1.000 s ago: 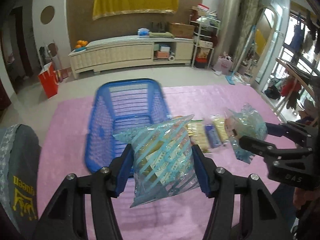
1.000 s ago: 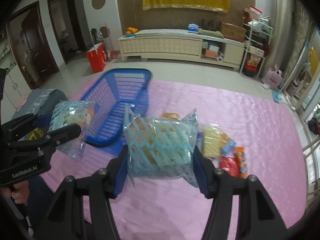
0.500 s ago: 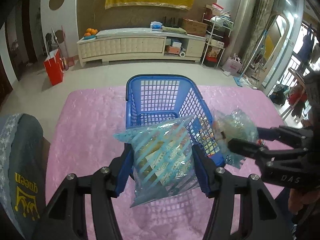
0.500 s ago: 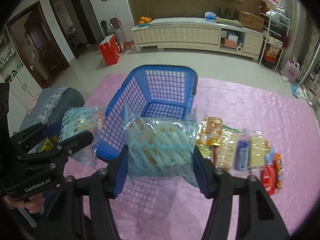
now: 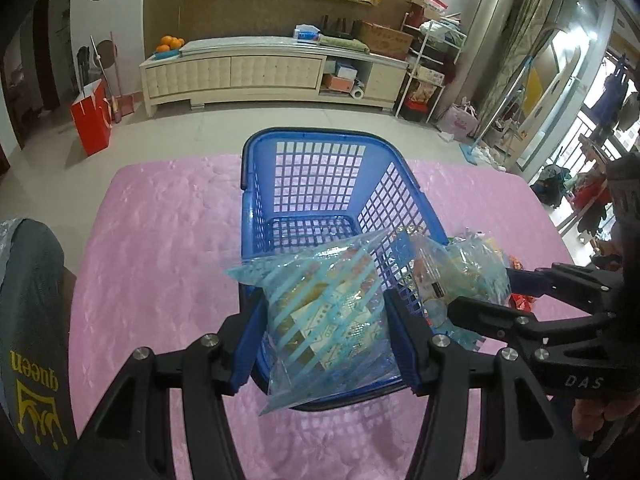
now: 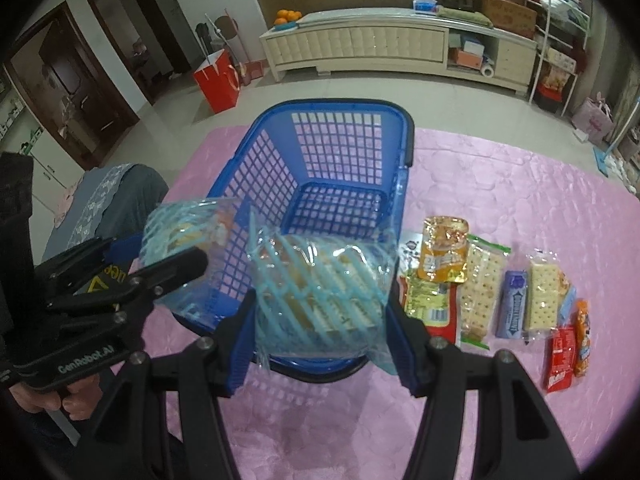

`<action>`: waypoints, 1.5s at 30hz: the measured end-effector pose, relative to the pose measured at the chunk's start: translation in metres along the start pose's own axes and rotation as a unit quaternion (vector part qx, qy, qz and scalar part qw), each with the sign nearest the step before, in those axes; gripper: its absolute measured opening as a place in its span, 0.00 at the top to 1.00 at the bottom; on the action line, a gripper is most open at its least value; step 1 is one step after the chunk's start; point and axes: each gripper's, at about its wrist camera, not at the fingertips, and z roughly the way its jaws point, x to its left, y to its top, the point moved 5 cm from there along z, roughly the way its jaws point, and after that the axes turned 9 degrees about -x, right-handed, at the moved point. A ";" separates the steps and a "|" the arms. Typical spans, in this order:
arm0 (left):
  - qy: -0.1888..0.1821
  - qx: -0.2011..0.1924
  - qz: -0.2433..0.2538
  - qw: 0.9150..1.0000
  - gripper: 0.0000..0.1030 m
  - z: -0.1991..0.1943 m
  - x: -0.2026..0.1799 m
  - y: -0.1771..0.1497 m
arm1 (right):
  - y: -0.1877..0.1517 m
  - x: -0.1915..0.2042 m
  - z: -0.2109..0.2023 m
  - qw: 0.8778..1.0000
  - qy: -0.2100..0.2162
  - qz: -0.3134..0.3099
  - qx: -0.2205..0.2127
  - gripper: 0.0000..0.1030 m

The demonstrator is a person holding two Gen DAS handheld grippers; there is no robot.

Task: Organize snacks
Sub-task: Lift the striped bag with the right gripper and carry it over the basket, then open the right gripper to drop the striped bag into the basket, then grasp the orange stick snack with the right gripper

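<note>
Blue plastic lattice forms the basket [image 5: 320, 184], which stands on a pink quilted counter [image 5: 160, 248] with its open top facing up and nothing visible on its grid floor. The left claw [image 5: 326, 322] pinches a clear bag with pale blue stripes [image 5: 332, 312] between its blue pads [image 5: 248, 344], holding it over the near rim of the basket; boxed biscuits or similar show through the film. The right claw [image 6: 320, 312] grips a second striped bag [image 6: 320, 280] the same way, also over the basket's near edge. In the left wrist view this second bag [image 5: 460, 272] hangs just beside the basket's right wall, touching or nearly touching the lattice; I cannot tell which. In the right wrist view the left claw's bag [image 6: 184, 236] sits against the basket's left wall, outside it.

To the right of the basket a row of small snacks lies flat on the counter: an orange packet [image 6: 444, 252], a yellow-green packet [image 6: 426, 300], a cracker pack [image 6: 482, 288], a purple bar [image 6: 514, 304], a second cracker pack [image 6: 542, 296] and red wrappers [image 6: 562, 360]. They lie close together, some overlapping, all apart from both claws.

Beyond the counter stand a cream sideboard [image 5: 240, 76] and a red paper bag [image 5: 90, 116] on the floor.
</note>
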 end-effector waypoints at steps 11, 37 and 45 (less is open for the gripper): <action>-0.012 0.013 -0.012 1.000 0.46 0.009 0.000 -0.002 | 0.001 -0.002 0.003 1.000 0.011 0.004 0.003 0.37; 0.007 0.002 0.010 1.000 0.35 -0.022 -0.030 -0.001 | -0.003 -0.025 -0.033 1.000 0.016 0.016 -0.015 0.17; 0.000 -0.007 0.053 0.999 0.35 -0.038 -0.082 -0.002 | -0.015 -0.054 -0.074 0.999 0.005 0.027 -0.038 0.17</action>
